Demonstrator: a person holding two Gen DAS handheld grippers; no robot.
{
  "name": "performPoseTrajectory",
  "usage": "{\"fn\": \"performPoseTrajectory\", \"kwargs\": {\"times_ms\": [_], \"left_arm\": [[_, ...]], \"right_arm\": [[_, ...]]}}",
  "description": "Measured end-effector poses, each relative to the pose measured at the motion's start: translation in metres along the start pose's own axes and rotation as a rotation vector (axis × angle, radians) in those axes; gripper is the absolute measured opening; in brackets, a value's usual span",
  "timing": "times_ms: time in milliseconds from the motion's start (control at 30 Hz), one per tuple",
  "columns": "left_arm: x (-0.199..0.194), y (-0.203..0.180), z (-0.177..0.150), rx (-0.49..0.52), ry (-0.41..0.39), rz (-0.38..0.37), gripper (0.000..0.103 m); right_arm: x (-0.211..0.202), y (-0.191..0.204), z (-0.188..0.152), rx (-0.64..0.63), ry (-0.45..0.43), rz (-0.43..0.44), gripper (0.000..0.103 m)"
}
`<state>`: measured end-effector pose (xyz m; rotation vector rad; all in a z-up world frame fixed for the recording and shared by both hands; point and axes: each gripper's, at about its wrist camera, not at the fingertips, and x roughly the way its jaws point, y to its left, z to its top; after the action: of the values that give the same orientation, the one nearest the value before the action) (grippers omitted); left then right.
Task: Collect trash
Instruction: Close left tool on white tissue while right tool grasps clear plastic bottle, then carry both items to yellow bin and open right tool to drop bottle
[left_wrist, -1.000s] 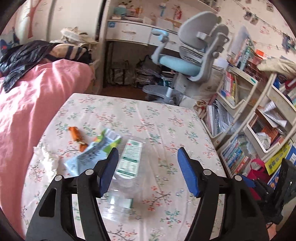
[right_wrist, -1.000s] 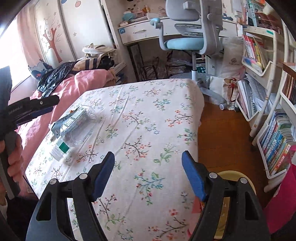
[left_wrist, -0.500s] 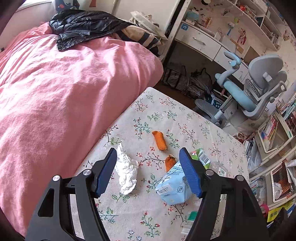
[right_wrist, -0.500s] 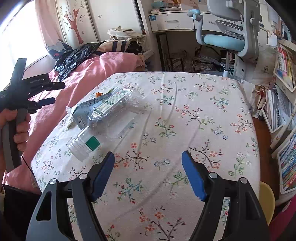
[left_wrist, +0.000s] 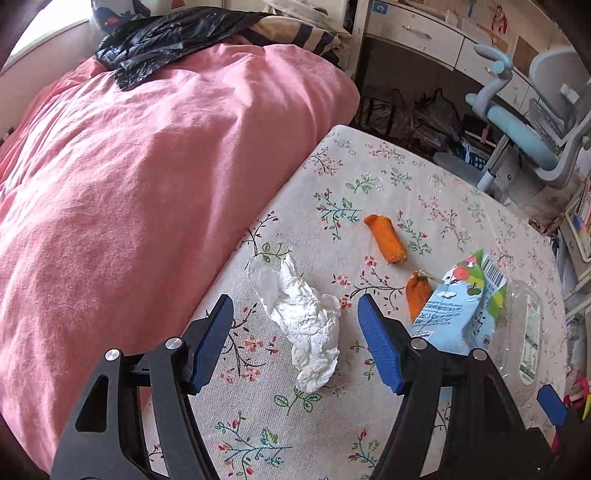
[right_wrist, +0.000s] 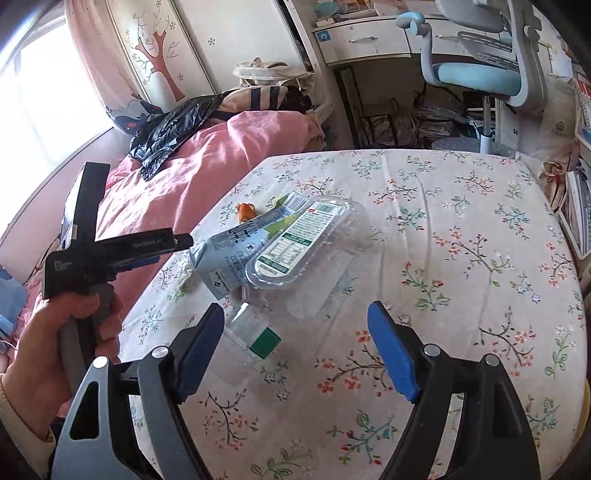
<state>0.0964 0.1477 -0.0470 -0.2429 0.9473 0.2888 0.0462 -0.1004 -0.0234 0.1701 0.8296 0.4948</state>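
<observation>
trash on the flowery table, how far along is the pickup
Nothing looks collected yet. The crumpled tissue, two orange scraps, the blue carton, the clear clamshell box and a small clear bottle all lie on the table. The left tongs hang open around the tissue without pinching it. The right tongs are opening, empty. Everything is left.
</observation>
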Motion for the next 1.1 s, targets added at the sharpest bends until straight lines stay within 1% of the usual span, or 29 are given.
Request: {"fn": "performPoseTrajectory", "kwargs": {"times_ms": [133, 267, 333, 400, 433, 467, 500, 567, 633, 700, 900, 1033, 1100], "left_arm": [[0.013, -0.003, -0.003, 0.046, 0.029, 0.036, 0.067], [0.019, 0.0, -0.001, 0.04, 0.045, 0.017, 0.066], [0.019, -0.006, -0.001, 0.055, 0.051, -0.024, 0.056], [0.019, -0.015, -0.002, 0.092, 0.07, -0.083, 0.027], [0.019, -0.02, -0.004, 0.111, 0.087, -0.12, 0.02], [0.019, -0.025, -0.005, 0.124, 0.099, -0.151, 0.015], [0.017, -0.029, -0.006, 0.13, 0.101, -0.184, 0.014], [0.009, -0.035, -0.005, 0.132, 0.098, -0.25, 0.013], [-0.004, -0.04, -0.002, 0.131, 0.072, -0.316, 0.012], [-0.018, -0.043, 0.0, 0.135, 0.04, -0.357, 0.012], [-0.053, -0.048, 0.008, 0.115, -0.019, -0.512, 0.012], [-0.066, -0.061, 0.007, 0.16, -0.042, -0.528, 0.012], [-0.069, -0.063, 0.008, 0.162, -0.049, -0.53, 0.012]], "right_arm": [[0.017, 0.003, 0.002, 0.025, 0.004, -0.03, 0.077], [0.029, -0.004, 0.004, 0.073, 0.008, -0.038, 0.077], [0.034, -0.005, 0.005, 0.081, 0.016, -0.039, 0.077], [0.033, -0.006, 0.007, 0.076, 0.019, -0.045, 0.077], [0.032, -0.006, 0.007, 0.063, 0.02, -0.054, 0.076], [0.029, -0.006, 0.007, 0.047, 0.02, -0.063, 0.074], [0.026, -0.007, 0.007, 0.031, 0.021, -0.079, 0.071], [0.018, -0.011, 0.007, 0.004, 0.027, -0.103, 0.067], [0.009, -0.02, 0.006, -0.008, 0.034, -0.116, 0.065], [-0.001, -0.03, 0.005, -0.01, 0.038, -0.122, 0.063], [-0.032, -0.055, -0.001, -0.042, 0.048, -0.153, 0.062], [-0.044, -0.066, -0.008, -0.081, 0.068, -0.19, 0.062], [-0.046, -0.072, -0.012, -0.077, 0.08, -0.2, 0.062]]}}
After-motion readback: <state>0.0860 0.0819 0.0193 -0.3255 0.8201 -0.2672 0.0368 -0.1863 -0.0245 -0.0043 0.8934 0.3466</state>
